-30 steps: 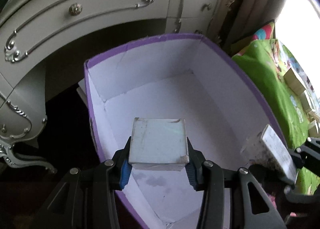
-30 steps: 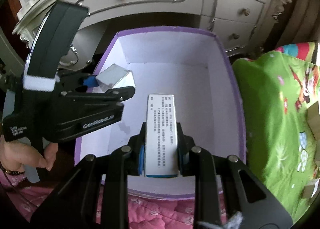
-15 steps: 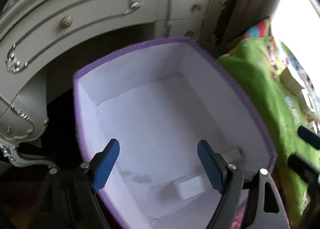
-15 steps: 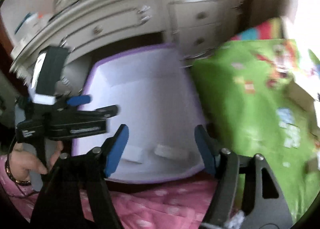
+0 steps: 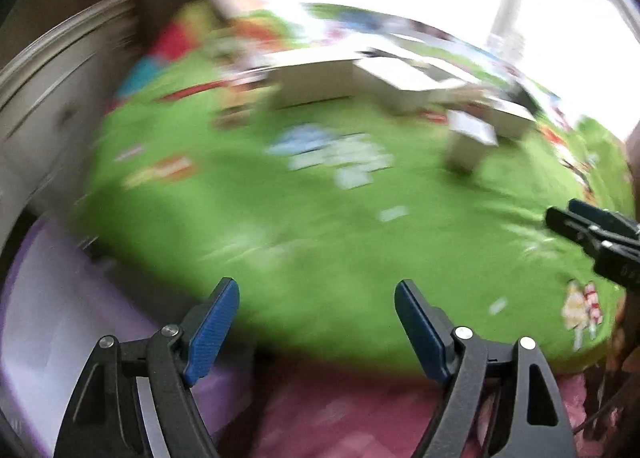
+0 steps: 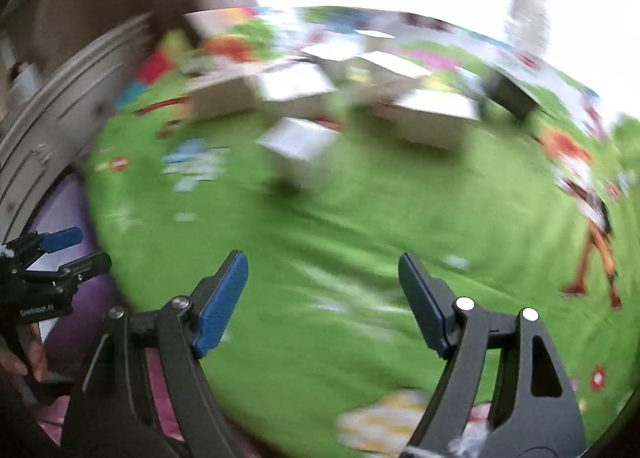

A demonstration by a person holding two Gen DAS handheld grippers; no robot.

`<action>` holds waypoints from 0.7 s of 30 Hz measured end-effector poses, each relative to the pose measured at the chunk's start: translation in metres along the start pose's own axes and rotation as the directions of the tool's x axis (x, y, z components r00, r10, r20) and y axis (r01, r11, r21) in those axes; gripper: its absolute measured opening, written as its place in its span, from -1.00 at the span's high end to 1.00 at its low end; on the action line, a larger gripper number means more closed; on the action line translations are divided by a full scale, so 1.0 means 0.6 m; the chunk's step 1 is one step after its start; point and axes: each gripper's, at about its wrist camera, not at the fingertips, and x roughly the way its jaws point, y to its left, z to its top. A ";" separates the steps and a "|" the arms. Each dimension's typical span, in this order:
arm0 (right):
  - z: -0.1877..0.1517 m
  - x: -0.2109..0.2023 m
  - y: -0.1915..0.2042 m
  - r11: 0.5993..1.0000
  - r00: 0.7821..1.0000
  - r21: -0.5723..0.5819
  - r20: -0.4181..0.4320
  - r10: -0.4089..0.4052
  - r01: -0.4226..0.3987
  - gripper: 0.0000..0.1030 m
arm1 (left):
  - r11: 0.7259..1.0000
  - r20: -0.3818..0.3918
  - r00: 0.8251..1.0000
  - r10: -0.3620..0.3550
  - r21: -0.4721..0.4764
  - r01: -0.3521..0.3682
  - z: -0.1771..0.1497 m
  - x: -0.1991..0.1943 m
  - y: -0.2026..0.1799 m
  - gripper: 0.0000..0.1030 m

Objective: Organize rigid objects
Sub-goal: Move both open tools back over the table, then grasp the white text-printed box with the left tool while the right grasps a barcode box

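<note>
Both views are motion-blurred. My left gripper [image 5: 317, 318] is open and empty above the near edge of a green printed blanket [image 5: 320, 218]. My right gripper [image 6: 323, 294] is open and empty over the same blanket [image 6: 360, 238]. Several white boxes lie on the blanket further off: a small one [image 6: 300, 150] stands nearest in the right wrist view, it also shows in the left wrist view [image 5: 468, 142]. The purple box [image 5: 48, 318] with the white inside is at the lower left, its contents hidden.
A cream dresser [image 5: 48, 98] stands at the left. Pink bedding [image 5: 340, 418] lies below the grippers. A bright window fills the top. The right gripper shows at the right edge of the left wrist view [image 5: 596, 234]; the left gripper shows at the left of the right wrist view [image 6: 52, 258].
Both grippers let go of their white boxes into the purple box, opened, and swung right from the box to face the green blanket.
</note>
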 end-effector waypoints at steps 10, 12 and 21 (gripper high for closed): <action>-0.017 0.018 -0.116 0.988 0.995 0.115 -0.010 -0.099 0.099 -0.56 | 0.988 0.064 0.997 -0.035 0.150 0.025 0.137 0.139 -0.203 -0.57; -0.012 0.030 -0.123 0.990 0.994 0.098 -0.009 -0.105 0.105 -0.56 | 0.985 0.075 0.994 -0.076 0.163 0.063 0.149 0.141 -0.205 -0.23; 0.085 0.143 -0.152 0.993 0.995 -0.067 -0.021 -0.099 0.098 -0.61 | 0.975 0.096 0.988 -0.121 0.197 0.100 0.146 0.123 -0.196 0.02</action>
